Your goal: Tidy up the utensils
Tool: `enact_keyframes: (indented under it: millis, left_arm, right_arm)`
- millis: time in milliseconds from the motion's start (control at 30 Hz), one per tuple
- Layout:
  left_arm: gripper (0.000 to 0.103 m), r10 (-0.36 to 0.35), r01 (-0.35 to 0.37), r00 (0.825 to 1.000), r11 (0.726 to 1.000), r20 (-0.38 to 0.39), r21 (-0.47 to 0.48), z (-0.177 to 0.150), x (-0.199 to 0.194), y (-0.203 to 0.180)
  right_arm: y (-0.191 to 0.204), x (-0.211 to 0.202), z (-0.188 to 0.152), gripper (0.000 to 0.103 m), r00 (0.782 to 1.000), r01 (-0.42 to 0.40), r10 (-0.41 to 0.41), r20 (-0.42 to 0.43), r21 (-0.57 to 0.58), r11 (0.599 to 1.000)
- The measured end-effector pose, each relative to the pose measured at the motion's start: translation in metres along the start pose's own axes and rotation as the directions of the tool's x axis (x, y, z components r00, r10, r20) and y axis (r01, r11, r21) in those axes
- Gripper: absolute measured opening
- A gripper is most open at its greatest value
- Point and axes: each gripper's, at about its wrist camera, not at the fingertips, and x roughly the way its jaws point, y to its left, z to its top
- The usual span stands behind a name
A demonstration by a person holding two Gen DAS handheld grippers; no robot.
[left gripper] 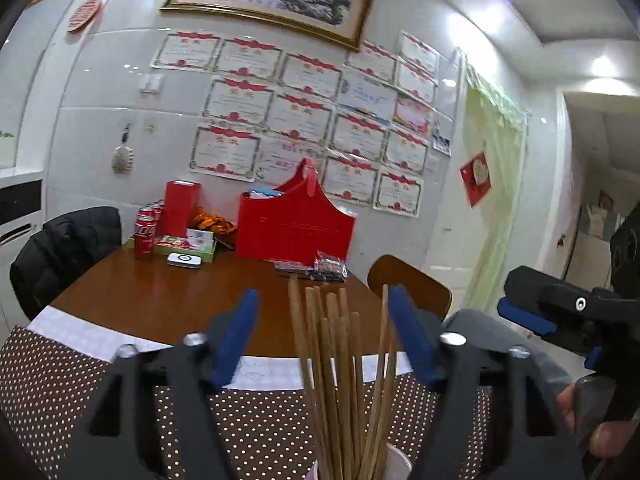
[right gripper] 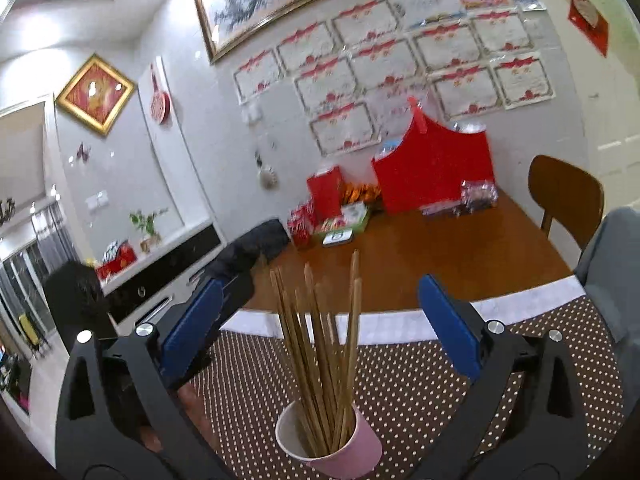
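Wooden chopsticks [right gripper: 324, 344] upright in pink paper cup [right gripper: 340, 446] — left gripper [left gripper: 322, 320], right gripper [right gripper: 320, 320] both spread, empty.

Tan wooden chopsticks [right gripper: 320, 364] fan up out of a pale pink paper cup [right gripper: 352, 454] with a white inside. Under it, a dark brown cloth with small white polka dots [right gripper: 420, 392], edged by a white band. Beyond, a glossy reddish-brown wooden table [right gripper: 440, 248]. Blue pads on black gripper fingers [right gripper: 450, 326]. A bright red gift bag [left gripper: 294, 226] at the back.
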Motion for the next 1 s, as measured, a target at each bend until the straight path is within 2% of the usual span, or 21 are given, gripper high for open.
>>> enact_keyframes:
  millis: [167, 300, 433, 633, 833, 1000]
  left_arm:
    - [0.078, 0.02, -0.02, 1.0, 1.0, 0.001, 0.015, 0.006, -0.02, -0.002]
    - [0.083, 0.097, -0.095, 0.995, 0.992, -0.021, 0.086, 0.006, -0.042, -0.008]
    - [0.085, 0.153, -0.148, 0.987, 0.984, -0.041, 0.102, 0.009, -0.066, -0.008]
    - [0.087, 0.217, -0.211, 0.976, 0.966, -0.03, 0.15, 0.019, -0.111, -0.017]
    - [0.099, 0.246, -0.246, 0.969, 0.956, 0.022, 0.158, 0.027, -0.168, -0.032]
    - [0.099, 0.266, -0.268, 0.963, 0.946, 0.033, 0.183, 0.025, -0.212, -0.044]
  right_arm:
    - [-0.004, -0.007, 0.006, 0.097, 0.999, 0.045, -0.045, 0.005, 0.026, 0.999]
    - [-0.001, -0.007, 0.007, 0.097, 0.997, 0.072, -0.071, -0.006, 0.03, 0.997]
    - [0.01, -0.014, 0.009, 0.097, 0.997, 0.078, -0.078, -0.004, 0.012, 0.997]
    - [0.031, -0.046, 0.004, 0.097, 0.993, 0.119, -0.119, 0.004, 0.006, 0.993]
    - [0.061, -0.092, -0.01, 0.097, 0.982, 0.187, -0.188, -0.002, -0.026, 0.982]
    - [0.092, -0.131, -0.026, 0.097, 0.978, 0.209, -0.208, 0.015, -0.067, 0.976]
